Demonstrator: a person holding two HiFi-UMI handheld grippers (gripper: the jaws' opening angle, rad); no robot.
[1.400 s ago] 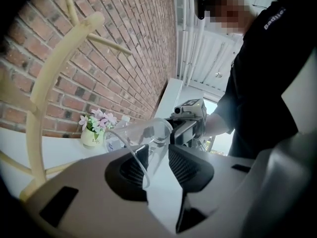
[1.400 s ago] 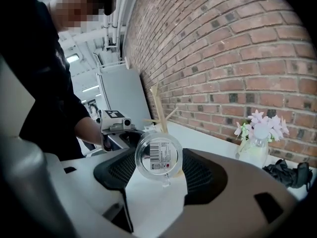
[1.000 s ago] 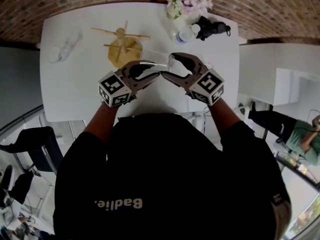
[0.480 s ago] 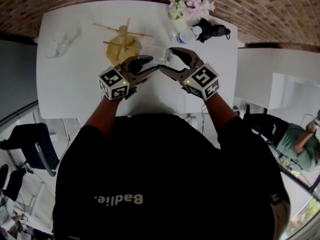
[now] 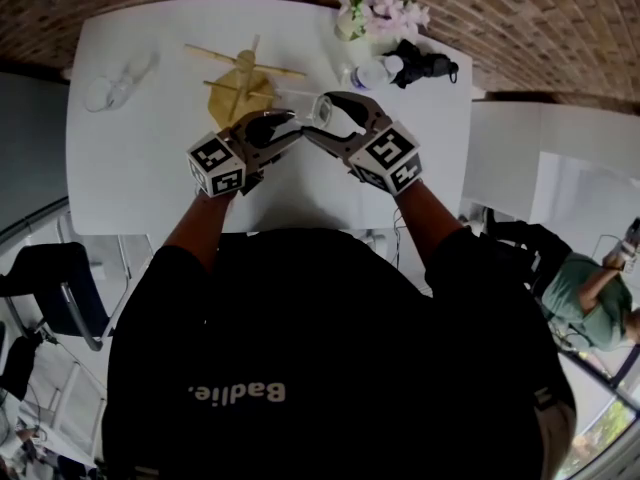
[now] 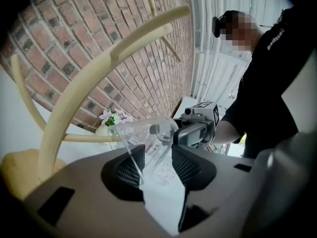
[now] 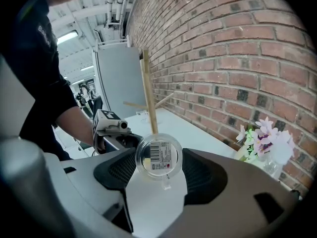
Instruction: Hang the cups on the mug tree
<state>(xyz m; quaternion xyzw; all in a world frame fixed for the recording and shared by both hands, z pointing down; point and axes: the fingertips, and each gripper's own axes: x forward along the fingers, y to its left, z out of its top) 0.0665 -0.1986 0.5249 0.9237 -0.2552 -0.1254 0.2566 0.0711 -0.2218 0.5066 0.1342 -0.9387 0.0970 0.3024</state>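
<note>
A clear plastic cup (image 5: 318,111) hangs in the air between my two grippers, just right of the wooden mug tree (image 5: 243,76). My right gripper (image 5: 318,116) is shut on the cup's base end; in the right gripper view the barcoded bottom (image 7: 157,155) sits between both pads, the handle pointing down. My left gripper (image 5: 298,128) faces it. Its jaws stand apart around the cup's mouth end (image 6: 148,138), and no firm press shows. The tree's pegs (image 6: 94,78) rise close by on the left. A second clear cup (image 5: 115,83) lies on the table at far left.
The white table (image 5: 150,168) runs along a brick wall. At its back right stand a vase of pink flowers (image 5: 380,13), a small bottle (image 5: 368,71) and a black object (image 5: 425,63). Another person (image 5: 590,298) sits off to the right.
Both grippers have moved together with the cup away from my body and slightly left, closer to the mug tree. The second cup has stayed where it lay.
</note>
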